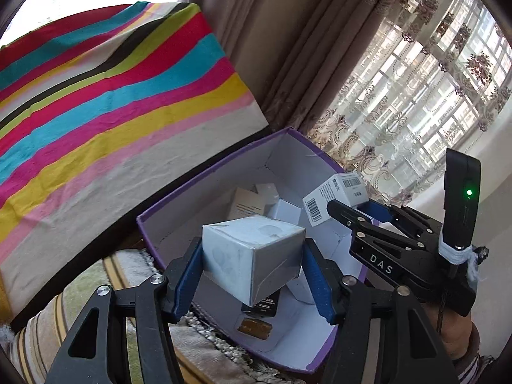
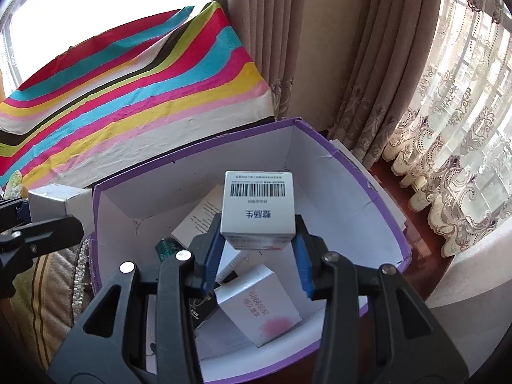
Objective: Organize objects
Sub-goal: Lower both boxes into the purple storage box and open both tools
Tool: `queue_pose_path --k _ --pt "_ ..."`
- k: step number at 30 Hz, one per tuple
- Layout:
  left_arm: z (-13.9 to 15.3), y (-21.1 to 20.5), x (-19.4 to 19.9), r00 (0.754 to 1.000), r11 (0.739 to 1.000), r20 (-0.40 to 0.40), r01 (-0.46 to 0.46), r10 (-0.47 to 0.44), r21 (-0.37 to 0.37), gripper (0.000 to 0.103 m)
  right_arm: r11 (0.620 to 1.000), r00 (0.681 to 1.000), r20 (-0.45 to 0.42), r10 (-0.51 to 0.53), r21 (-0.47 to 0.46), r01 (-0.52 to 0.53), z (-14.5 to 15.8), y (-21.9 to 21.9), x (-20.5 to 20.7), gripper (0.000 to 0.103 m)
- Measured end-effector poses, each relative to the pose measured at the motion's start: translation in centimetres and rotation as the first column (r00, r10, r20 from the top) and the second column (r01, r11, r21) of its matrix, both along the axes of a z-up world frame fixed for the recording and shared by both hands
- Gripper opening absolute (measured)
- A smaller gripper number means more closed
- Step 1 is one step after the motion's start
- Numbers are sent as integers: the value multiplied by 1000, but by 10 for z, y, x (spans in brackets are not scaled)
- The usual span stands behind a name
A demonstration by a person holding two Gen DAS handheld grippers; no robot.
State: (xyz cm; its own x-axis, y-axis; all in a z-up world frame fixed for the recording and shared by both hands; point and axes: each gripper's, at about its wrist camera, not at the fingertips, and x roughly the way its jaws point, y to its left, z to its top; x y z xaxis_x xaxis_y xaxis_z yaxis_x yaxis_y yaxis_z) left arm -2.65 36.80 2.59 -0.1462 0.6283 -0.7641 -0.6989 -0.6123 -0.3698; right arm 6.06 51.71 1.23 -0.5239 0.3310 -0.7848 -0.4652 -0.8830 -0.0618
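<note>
Holding one small carton apiece, both grippers hang over the purple bin (image 2: 377, 192), which already holds several packages, so each load is, by my reading, about to be dropped inside. The left gripper (image 1: 252, 275) clamps a plain grey box (image 1: 252, 256) by its two side faces, above the near part of the bin. The right gripper (image 2: 257, 252) squeezes a white barcoded box (image 2: 258, 206) the same way, low on its sides, so the box stands clear above the pink-printed box (image 2: 260, 307) lying inside. Beyond the bin lies a striped cloth (image 2: 128, 96).
</note>
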Motion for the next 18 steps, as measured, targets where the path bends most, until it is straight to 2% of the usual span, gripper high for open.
queue_pose_path --k 3,5,6,7,10,18 --pt "-3 11 5 999 999 23 40 -40 -1 64 999 999 5 -33 -7 33 -3 9 5 45" --pt "-4 15 7 998 999 24 50 -50 -10 72 999 999 8 -53 -12 53 -4 14 7 45" --pt "-4 16 8 998 998 23 54 -53 -13 76 998 998 9 -61 -16 61 -5 17 8 47" --pt "-3 16 9 998 998 23 55 -54 -15 78 998 998 9 -67 -22 67 -6 18 9 54" --pt "-3 12 7 999 999 29 34 -34 -10 81 996 997 0 -81 -39 81 -6 22 11 73" --pt "-1 -9 -3 998 998 24 -58 58 -3 81 998 998 -7 -54 -40 54 -3 14 7 80"
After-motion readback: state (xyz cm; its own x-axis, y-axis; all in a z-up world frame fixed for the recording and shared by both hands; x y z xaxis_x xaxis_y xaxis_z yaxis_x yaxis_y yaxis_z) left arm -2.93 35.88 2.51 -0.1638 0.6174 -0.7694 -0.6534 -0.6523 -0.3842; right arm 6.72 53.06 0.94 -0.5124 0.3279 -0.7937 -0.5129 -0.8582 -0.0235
